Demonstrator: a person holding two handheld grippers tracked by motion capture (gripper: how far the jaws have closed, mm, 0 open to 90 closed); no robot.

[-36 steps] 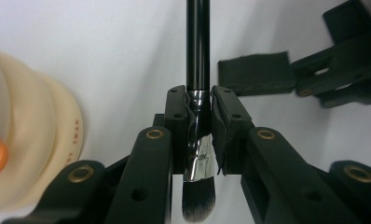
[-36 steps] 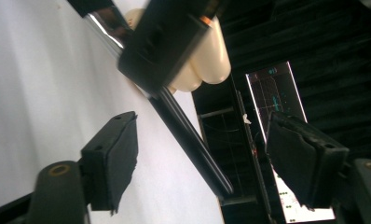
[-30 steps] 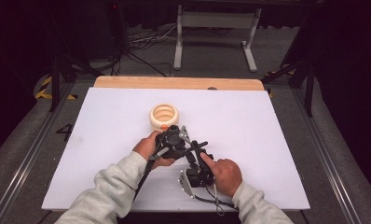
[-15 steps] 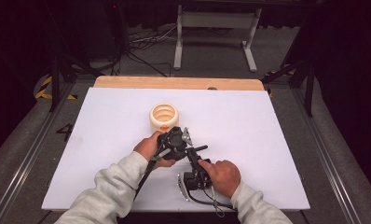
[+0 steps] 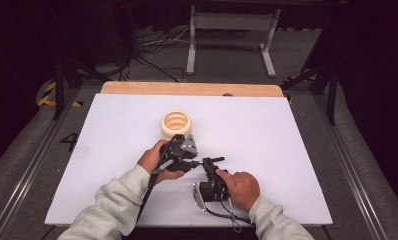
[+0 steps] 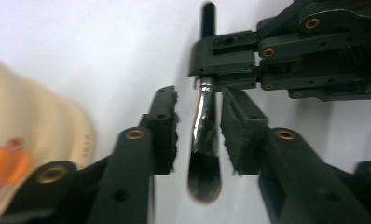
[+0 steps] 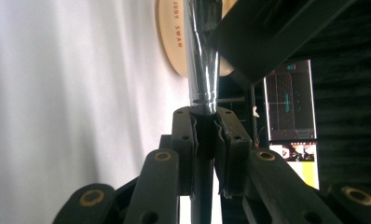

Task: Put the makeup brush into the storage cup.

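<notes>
Between my left jaws: the makeup brush [image 6: 204, 135] runs up the gap, its silver ferrule level with the pads and touching neither; these jaws stand apart.
Right jaws: my right gripper [image 7: 205, 135] is clamped on the brush's black handle just below the ferrule.
Left gripper [image 5: 183, 152]: sits at 10 o'clock from the right one in the high view, the two nearly touching.
Brush tip: dark bristles hang toward my camera, free of the white table [image 5: 267, 130].
Handling, my judgement: light, stiff along handle and ferrule; the ferrule looks glossy and may slip, the bristles are soft and would splay.
Where to hold: on the ferrule, never the bristles.
At 12 o'clock: a cream ribbed holder [image 5: 176, 123], just beyond the grippers.
</notes>
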